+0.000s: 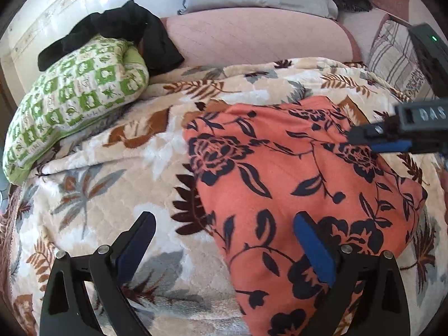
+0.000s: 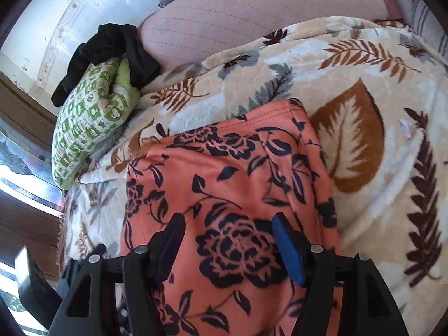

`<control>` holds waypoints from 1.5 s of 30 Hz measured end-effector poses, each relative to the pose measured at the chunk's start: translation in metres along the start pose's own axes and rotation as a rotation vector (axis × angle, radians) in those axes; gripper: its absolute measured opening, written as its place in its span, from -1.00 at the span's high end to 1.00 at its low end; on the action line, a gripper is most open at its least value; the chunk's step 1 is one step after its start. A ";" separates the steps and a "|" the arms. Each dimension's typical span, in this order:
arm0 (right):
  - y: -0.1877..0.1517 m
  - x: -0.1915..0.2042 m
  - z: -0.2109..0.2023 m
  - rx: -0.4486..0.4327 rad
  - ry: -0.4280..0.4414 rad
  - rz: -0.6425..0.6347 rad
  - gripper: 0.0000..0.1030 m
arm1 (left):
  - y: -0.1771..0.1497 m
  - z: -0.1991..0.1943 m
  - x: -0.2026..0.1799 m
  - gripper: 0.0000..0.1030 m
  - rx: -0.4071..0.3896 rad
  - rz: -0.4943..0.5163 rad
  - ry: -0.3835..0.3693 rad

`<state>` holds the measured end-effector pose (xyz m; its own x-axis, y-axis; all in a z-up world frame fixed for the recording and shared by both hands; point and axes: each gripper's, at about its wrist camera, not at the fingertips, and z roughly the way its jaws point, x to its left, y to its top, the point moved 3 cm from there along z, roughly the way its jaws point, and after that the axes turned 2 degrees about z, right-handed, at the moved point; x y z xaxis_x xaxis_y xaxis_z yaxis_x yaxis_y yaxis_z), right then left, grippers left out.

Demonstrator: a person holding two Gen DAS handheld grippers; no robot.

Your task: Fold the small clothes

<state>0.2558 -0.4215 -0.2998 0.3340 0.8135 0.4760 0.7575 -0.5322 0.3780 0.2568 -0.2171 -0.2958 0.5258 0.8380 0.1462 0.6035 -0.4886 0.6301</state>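
The orange floral garment [image 2: 224, 173] lay apparently folded at least once on the blanket [image 2: 364, 64]; both the left gripper [image 1: 224, 249] and right gripper [image 2: 228, 246] were released, further folding possibly remaining.

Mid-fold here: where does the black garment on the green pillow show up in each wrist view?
Left wrist view: the black garment lies upper left, draped over the top end of the green pillow.
Right wrist view: the black garment is upper left, again on the green pillow.
Shared landmark: the orange floral garment spread on the leaf-print blanket.
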 end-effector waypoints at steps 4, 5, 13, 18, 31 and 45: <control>-0.028 -0.010 -0.008 0.032 0.007 0.012 0.07 | -0.008 0.014 0.015 -0.93 0.066 -0.053 0.049; -0.038 -0.012 -0.003 0.058 -0.012 0.012 0.09 | -0.011 0.018 0.013 -0.93 0.079 -0.053 0.040; -0.050 0.000 -0.028 -0.022 0.016 -0.047 0.12 | -0.005 0.001 0.005 -0.92 0.036 -0.007 0.021; -0.064 0.009 -0.004 0.064 -0.013 -0.124 0.09 | -0.014 0.016 -0.008 -0.94 0.066 0.049 0.051; -0.044 -0.024 0.002 0.008 -0.077 -0.012 0.04 | -0.016 0.017 -0.009 -1.00 0.039 0.024 0.065; -0.038 -0.019 0.000 0.019 -0.074 -0.002 -0.02 | -0.025 0.021 0.000 -1.00 0.050 -0.089 0.023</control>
<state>0.2205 -0.4163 -0.3234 0.3724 0.8304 0.4144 0.7686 -0.5263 0.3637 0.2542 -0.2101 -0.3275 0.4552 0.8837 0.1091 0.6768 -0.4230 0.6025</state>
